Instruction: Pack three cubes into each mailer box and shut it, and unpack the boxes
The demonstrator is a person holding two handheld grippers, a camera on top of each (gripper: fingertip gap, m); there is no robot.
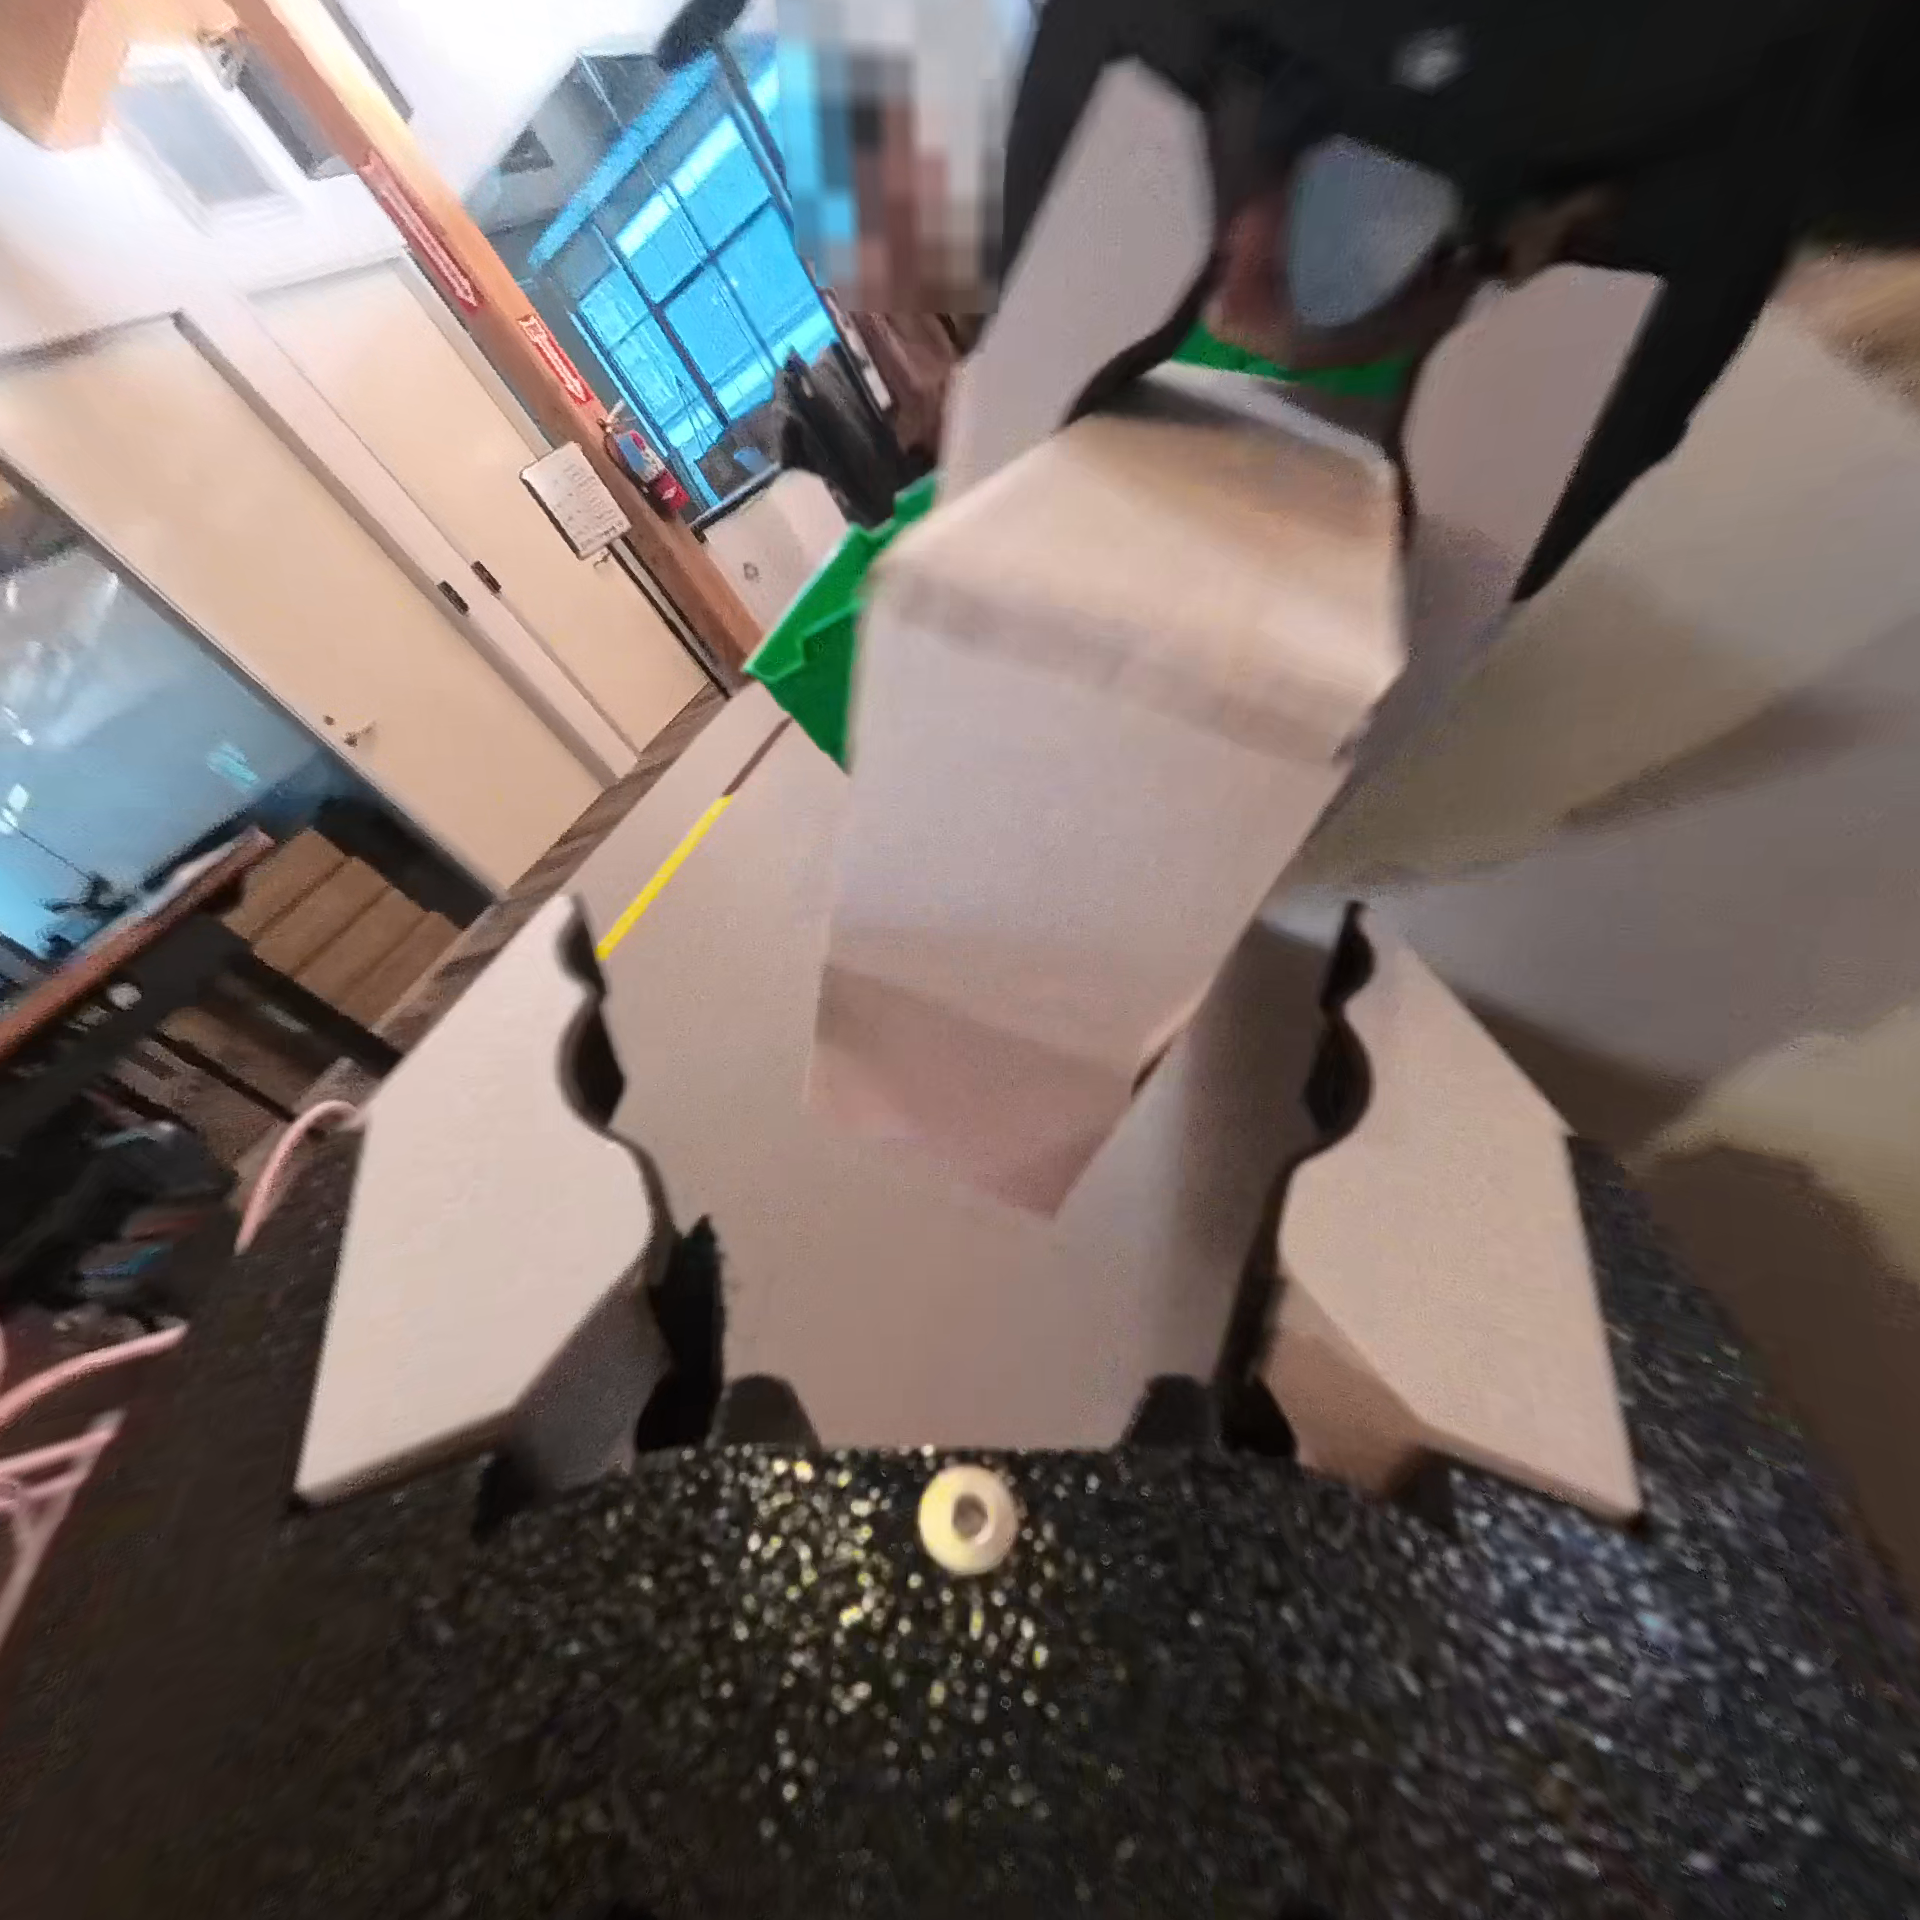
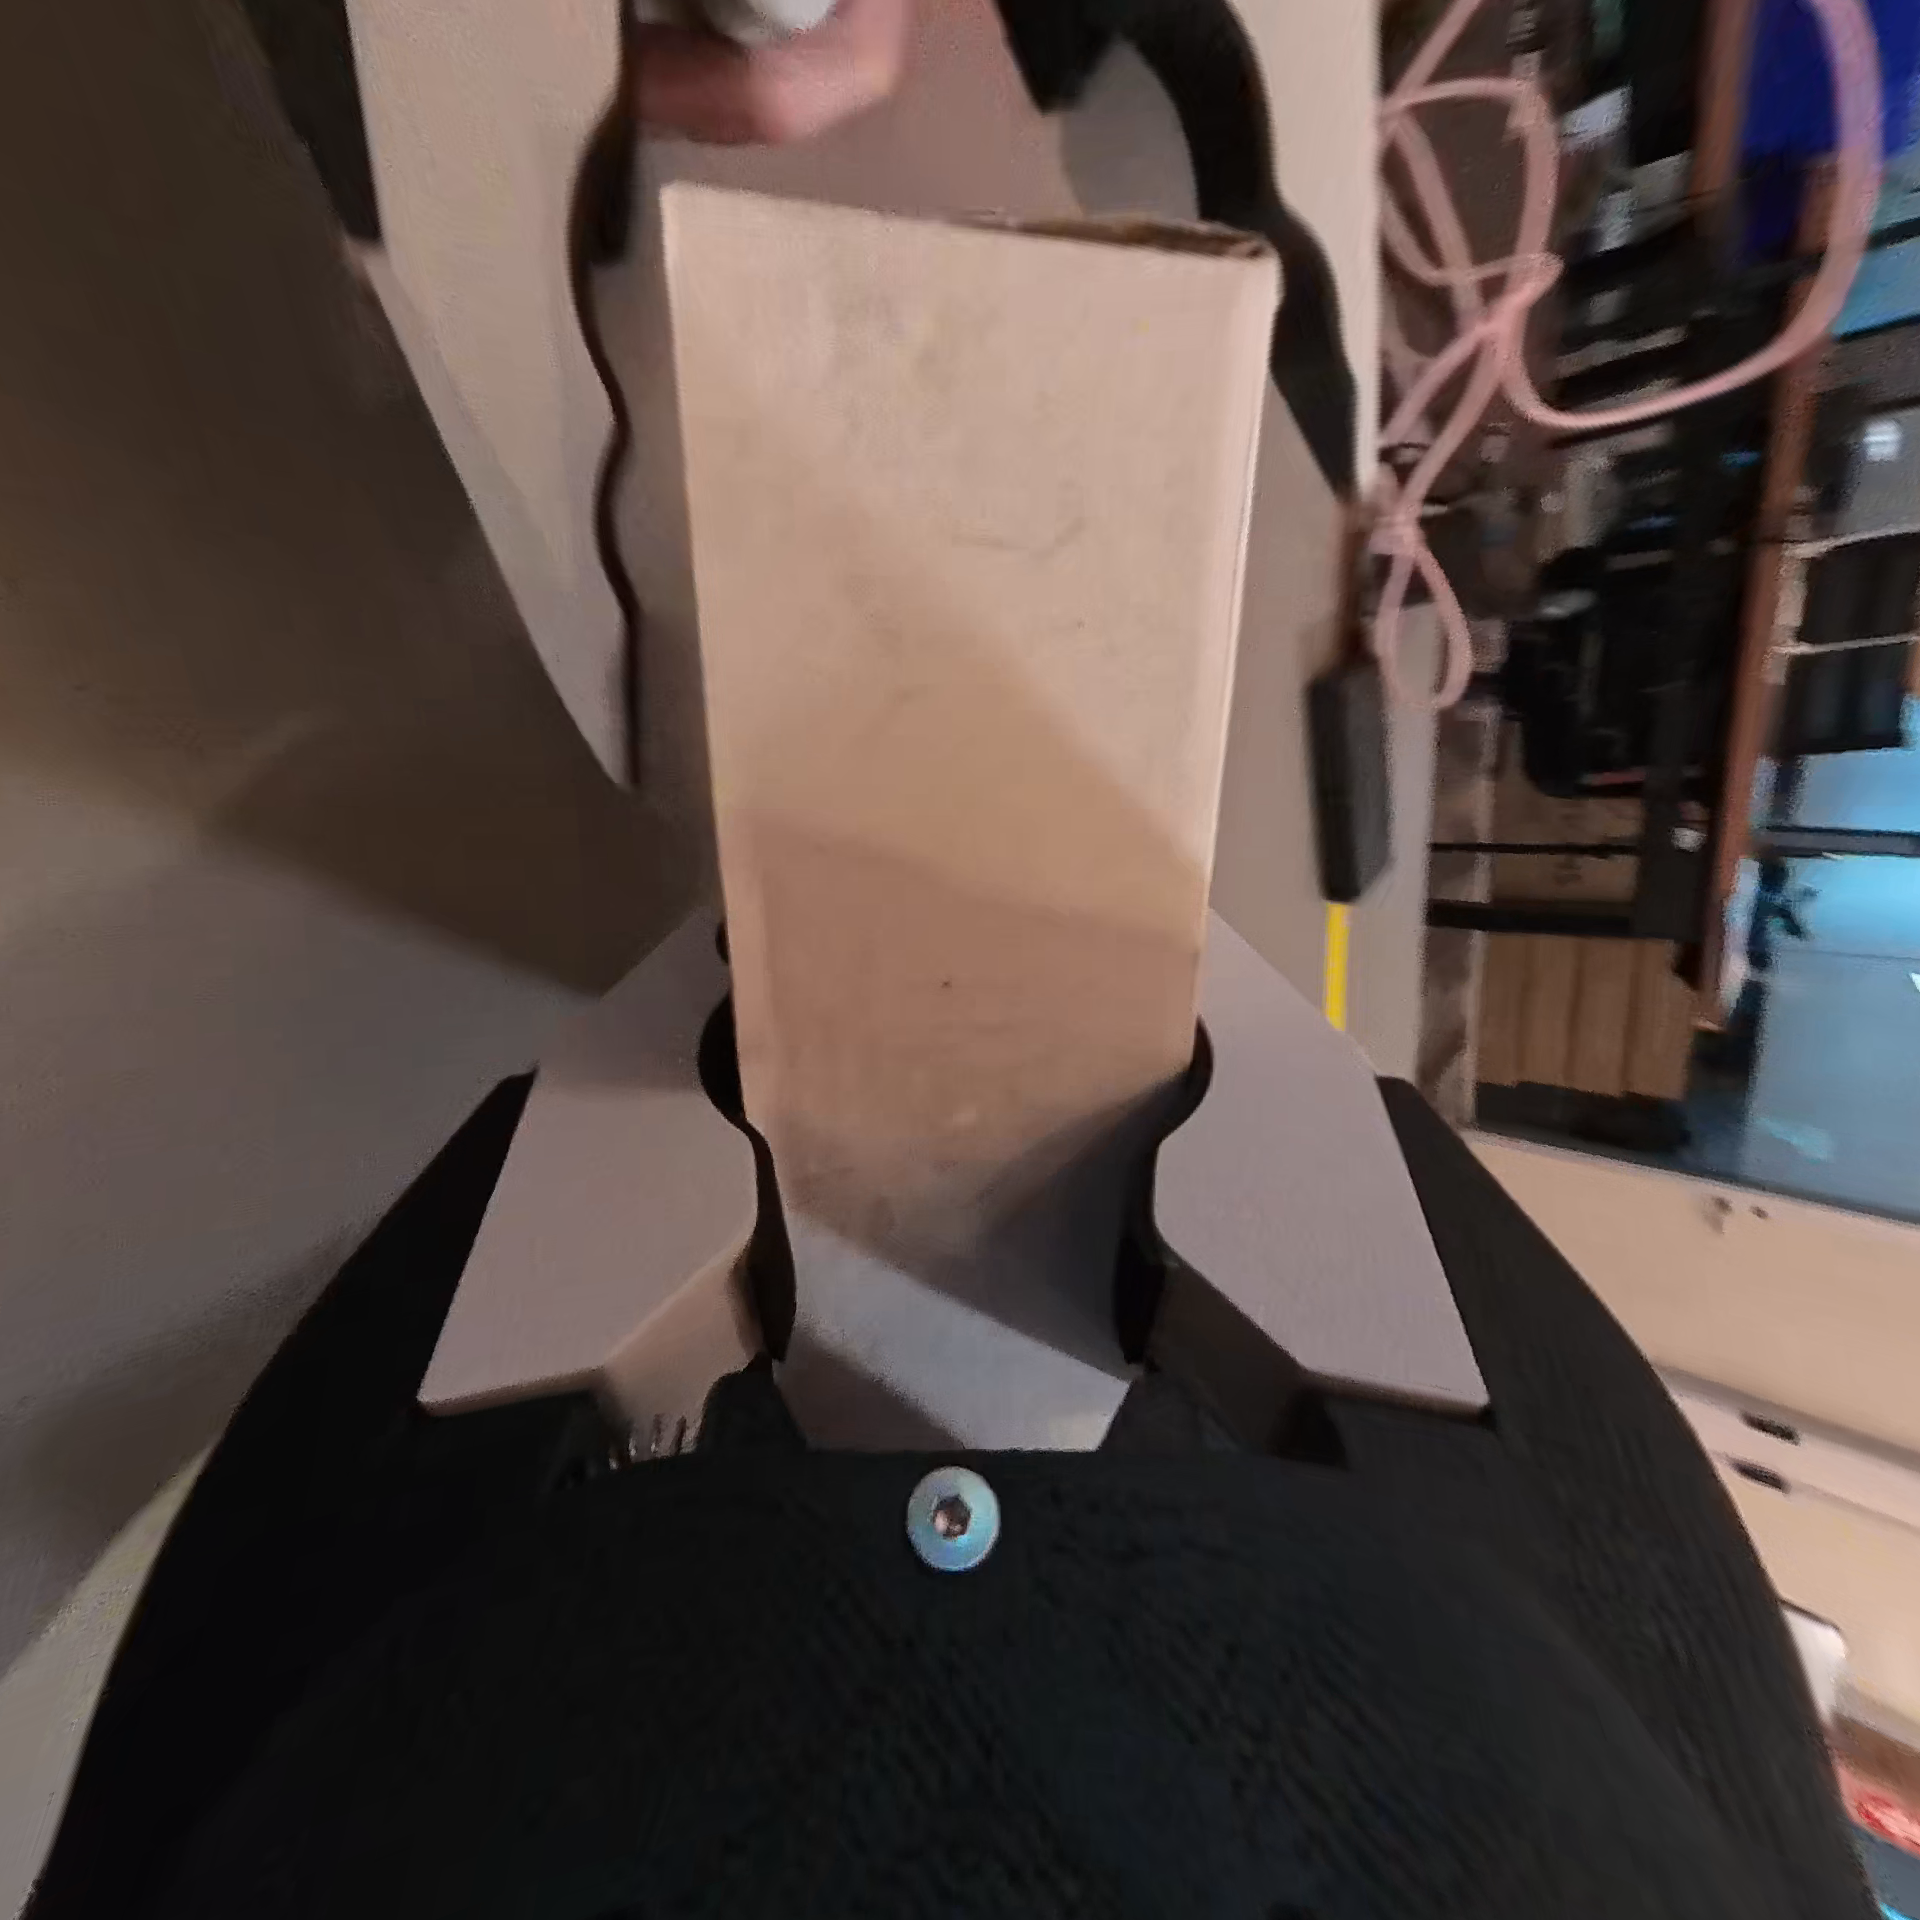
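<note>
While my right gripper [image 2: 961, 1039] clamps the shut mailer box [image 2: 966, 623], my left gripper [image 1: 966, 997] stands wide, empty; next: set it down.

This looks like an office turned into a lab or workspace. The left wrist view shows pale interior doors [image 1: 343, 540] with lever handles, a wood-trimmed wall carrying a red fire extinguisher [image 1: 646, 470] and a posted sheet [image 1: 578, 511], and tall glazed windows [image 1: 717, 281] beyond. A dark desk [image 1: 114, 966] stands at the left above stacked cardboard cartons [image 1: 332, 925]. The right wrist view shows loose pink cables [image 2: 1475, 343] hanging before dark shelving [image 2: 1621, 665] crowded with equipment, more cartons [image 2: 1558, 997] below, and a strip of yellow tape [image 2: 1337, 961] on the pale counter [image 1: 717, 935].
</note>
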